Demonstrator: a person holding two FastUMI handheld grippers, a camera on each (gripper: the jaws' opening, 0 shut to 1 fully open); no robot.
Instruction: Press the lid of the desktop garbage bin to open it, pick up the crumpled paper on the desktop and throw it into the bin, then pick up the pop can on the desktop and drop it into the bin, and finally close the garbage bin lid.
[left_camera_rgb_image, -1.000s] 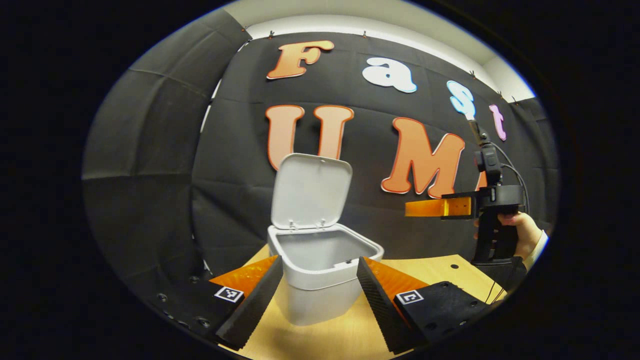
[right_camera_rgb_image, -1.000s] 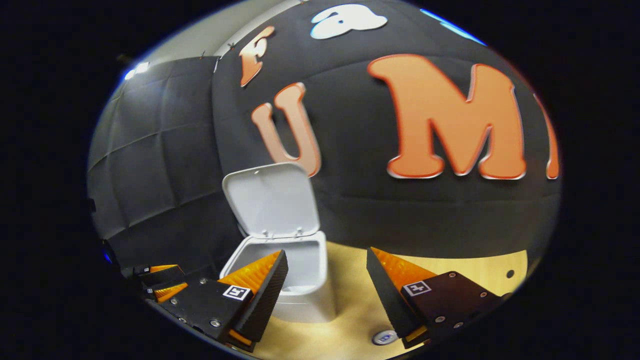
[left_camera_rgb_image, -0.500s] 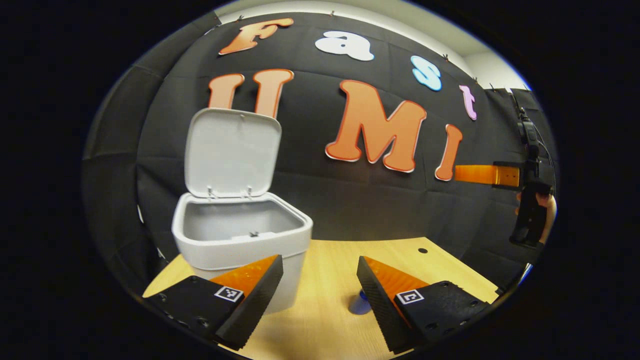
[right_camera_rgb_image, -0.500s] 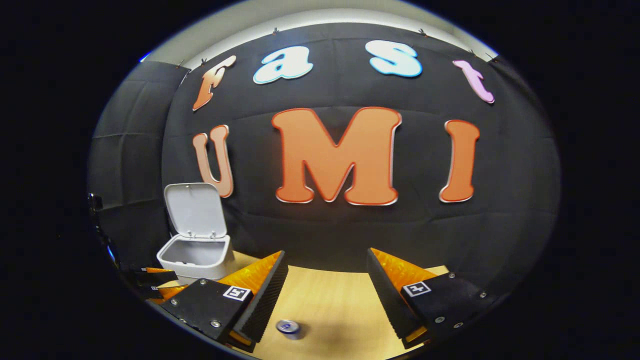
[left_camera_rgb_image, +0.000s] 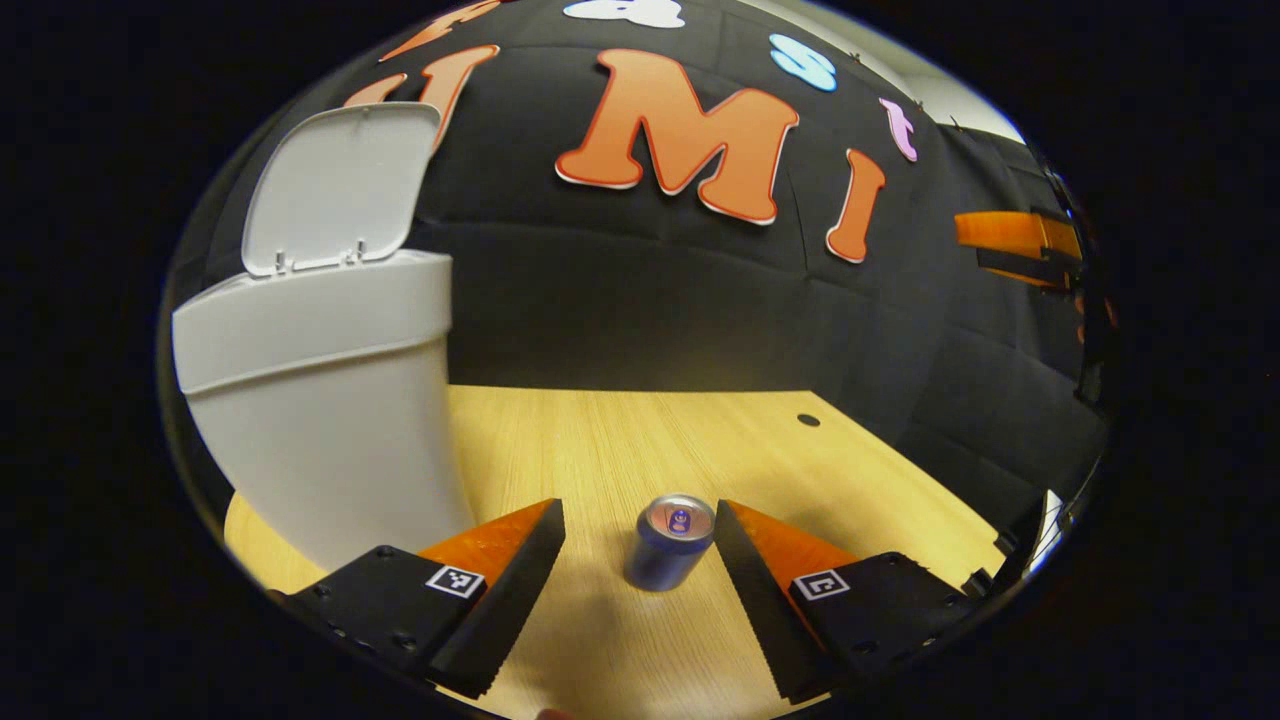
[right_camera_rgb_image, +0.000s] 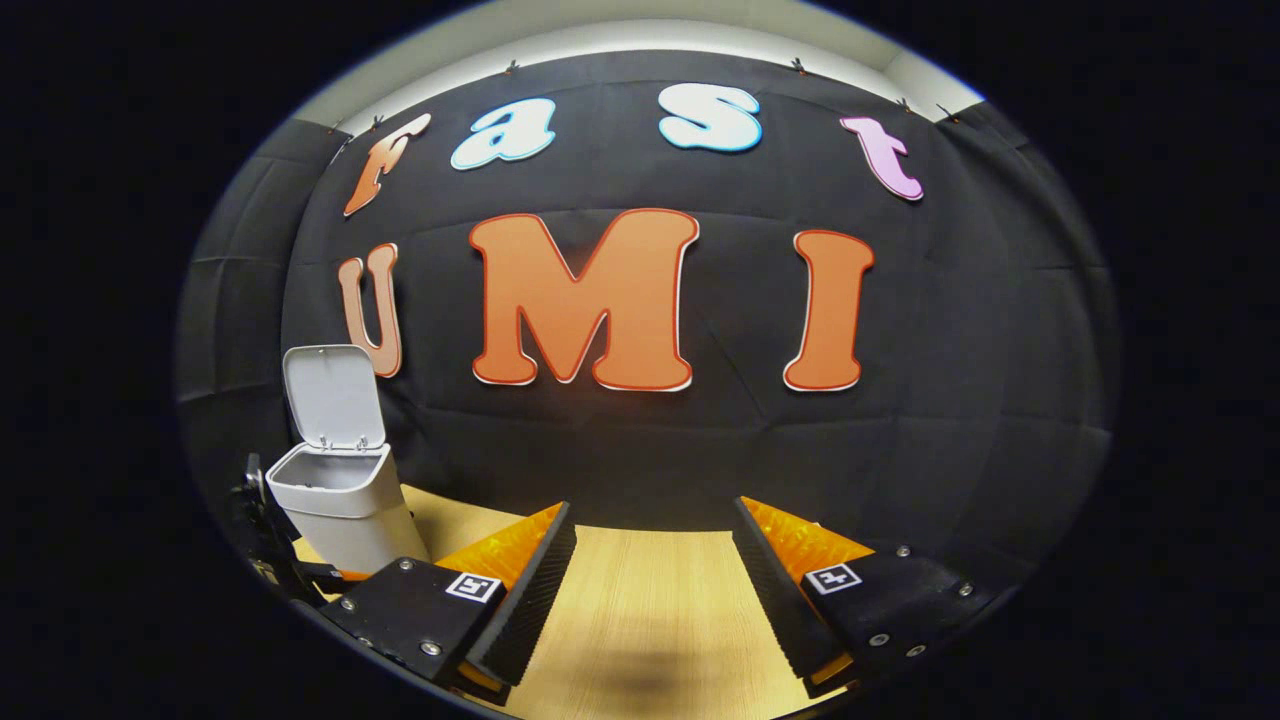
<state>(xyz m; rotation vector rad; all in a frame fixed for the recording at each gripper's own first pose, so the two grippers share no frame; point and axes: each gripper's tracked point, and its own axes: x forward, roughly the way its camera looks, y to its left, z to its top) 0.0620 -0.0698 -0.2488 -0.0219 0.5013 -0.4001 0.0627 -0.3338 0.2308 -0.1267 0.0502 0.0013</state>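
The left hand-held gripper (left_camera_rgb_image: 640, 560) is spread wide and low over the table (left_camera_rgb_image: 600, 440), holding nothing. The pop can (left_camera_rgb_image: 668, 544) stands upright on the table right between its 2 fingers, closer to the right-side finger and maybe just touching it, while the left-side finger is still apart from it. I think the fingers are set on both sides of the can so they can squeeze it next. A bit farther ahead and off to the left of this hand-held gripper stands the garbage bin (left_camera_rgb_image: 320, 420), very near. Its lid (left_camera_rgb_image: 335, 185) is tipped up and back, so the top is open and ready for the can to drop in. I cannot see any crumpled paper on the table, and the inside of the bin is hidden from here. The right hand-held gripper (right_camera_rgb_image: 650, 590) is also spread wide with nothing in it, held above bare table. From it, the bin is far off to the left, so it looks like it is waiting out of the way.
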